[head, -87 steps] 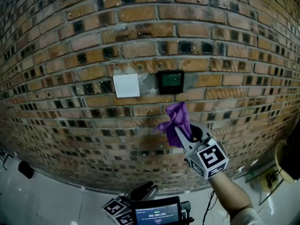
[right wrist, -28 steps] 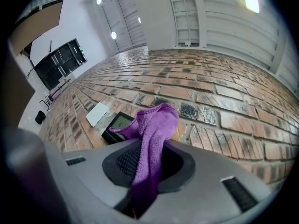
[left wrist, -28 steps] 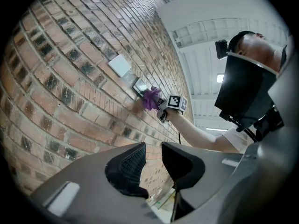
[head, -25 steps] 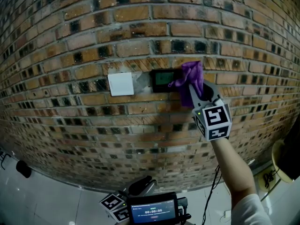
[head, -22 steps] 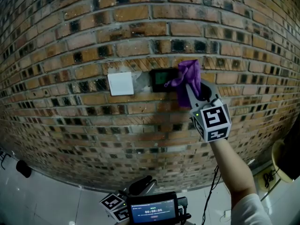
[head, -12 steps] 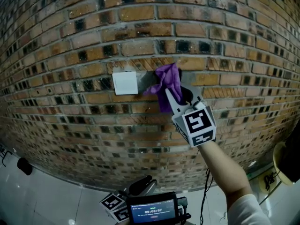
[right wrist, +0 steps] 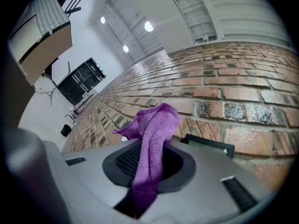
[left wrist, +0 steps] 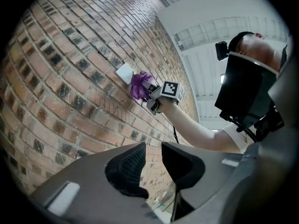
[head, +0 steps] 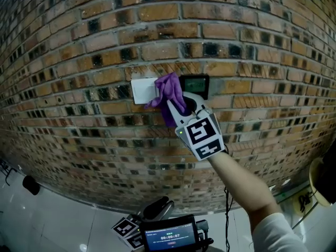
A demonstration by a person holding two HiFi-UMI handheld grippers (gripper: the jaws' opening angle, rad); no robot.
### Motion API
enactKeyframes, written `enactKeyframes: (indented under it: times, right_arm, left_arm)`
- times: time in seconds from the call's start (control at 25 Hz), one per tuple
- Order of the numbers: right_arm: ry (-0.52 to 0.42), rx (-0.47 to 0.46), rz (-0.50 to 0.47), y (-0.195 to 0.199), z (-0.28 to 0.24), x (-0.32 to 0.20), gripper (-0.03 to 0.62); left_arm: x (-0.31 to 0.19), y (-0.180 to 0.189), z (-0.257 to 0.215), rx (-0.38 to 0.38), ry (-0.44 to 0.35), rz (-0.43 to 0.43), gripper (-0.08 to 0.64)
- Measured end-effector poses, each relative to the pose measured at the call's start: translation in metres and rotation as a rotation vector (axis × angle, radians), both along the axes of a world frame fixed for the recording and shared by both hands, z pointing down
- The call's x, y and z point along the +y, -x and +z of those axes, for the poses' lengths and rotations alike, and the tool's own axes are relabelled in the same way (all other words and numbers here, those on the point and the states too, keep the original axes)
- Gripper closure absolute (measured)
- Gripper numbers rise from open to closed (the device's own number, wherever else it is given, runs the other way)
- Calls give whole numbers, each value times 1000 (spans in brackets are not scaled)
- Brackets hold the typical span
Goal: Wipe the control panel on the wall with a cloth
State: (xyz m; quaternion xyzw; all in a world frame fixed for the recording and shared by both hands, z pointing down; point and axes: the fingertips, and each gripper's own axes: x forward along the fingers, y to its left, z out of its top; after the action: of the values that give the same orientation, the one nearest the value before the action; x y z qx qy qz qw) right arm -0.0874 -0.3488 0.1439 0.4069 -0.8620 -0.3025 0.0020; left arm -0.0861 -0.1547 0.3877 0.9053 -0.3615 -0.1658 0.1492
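Observation:
The black control panel (head: 194, 84) with a greenish screen is set in the brick wall (head: 79, 51). My right gripper (head: 172, 103) is shut on a purple cloth (head: 167, 90). It presses the cloth against the wall at the panel's left edge, so it overlaps the right side of a white switch plate (head: 140, 90). In the right gripper view the cloth (right wrist: 152, 132) hangs between the jaws, with the panel (right wrist: 208, 146) just right of it. My left gripper (left wrist: 153, 164) is held low, away from the wall, its jaws a narrow gap apart around nothing. It also sees the cloth (left wrist: 138, 85).
A small screen device (head: 170, 238) sits beside the left gripper's marker cube (head: 127, 228) at the bottom. A dark object (head: 29, 184) lies on the glossy floor at the left. A pale round thing (head: 317, 180) is at the right edge.
My right gripper rose from below the panel, reached its right edge, then swept the cloth left across it. The panel's screen now shows again and the cloth overlaps the white plate.

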Motion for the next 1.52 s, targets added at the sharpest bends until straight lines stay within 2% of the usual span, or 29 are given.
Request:
enactKeyframes:
  times: [0.24,0.44,1.52]
  right_arm:
    - [20,26,12,6,6,-15,511]
    - [16,-6,41,-9,1,-20,511]
    - [-17,-8,186,-97,-6,-24,511]
  left_arm:
    - [1,6,0,2,3,-17,451]
    - [1,5,1,-3,8,-13,451]
    - [2,-27,-3,-22,4,60,451]
